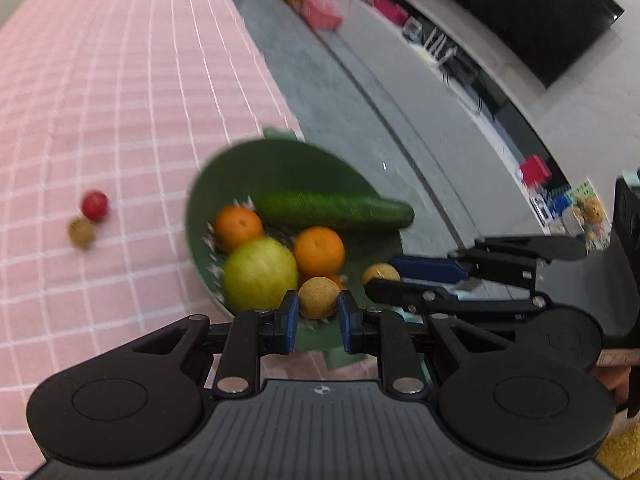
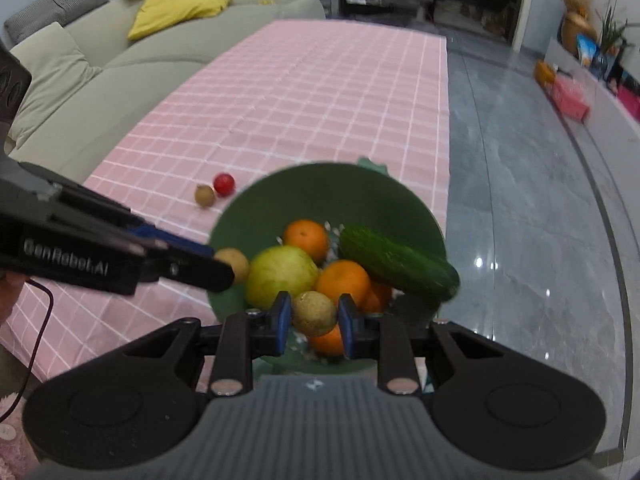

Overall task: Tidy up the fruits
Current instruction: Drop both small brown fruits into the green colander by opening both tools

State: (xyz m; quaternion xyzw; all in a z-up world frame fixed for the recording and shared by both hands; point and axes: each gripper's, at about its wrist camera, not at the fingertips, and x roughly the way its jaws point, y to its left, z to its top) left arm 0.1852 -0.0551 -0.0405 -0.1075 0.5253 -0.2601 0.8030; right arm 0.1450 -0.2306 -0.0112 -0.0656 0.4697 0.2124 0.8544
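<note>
A green bowl point(image 1: 280, 160) point(image 2: 320, 192) sits at the edge of the pink checked table. It holds a cucumber point(image 1: 334, 210) point(image 2: 396, 264), a yellow-green round fruit point(image 1: 260, 274) point(image 2: 282, 276) and several oranges point(image 1: 319, 251) point(image 2: 344, 282). My left gripper point(image 1: 319, 314) is shut on a small tan fruit point(image 1: 319, 297) over the bowl's near side. My right gripper point(image 2: 314, 320) is shut on another small tan fruit point(image 2: 314, 313), also over the bowl. Each gripper shows in the other's view, holding its fruit point(image 1: 381, 273) point(image 2: 234, 264). A red fruit point(image 1: 95, 205) point(image 2: 223, 184) and a tan fruit point(image 1: 82, 232) point(image 2: 205, 195) lie on the cloth.
The pink checked tablecloth point(image 2: 320, 92) ends just right of the bowl; grey tiled floor point(image 2: 520, 200) lies beyond. A beige sofa point(image 2: 100, 80) with a yellow cushion runs along the table's left. A low TV bench point(image 1: 440, 60) with clutter stands across the floor.
</note>
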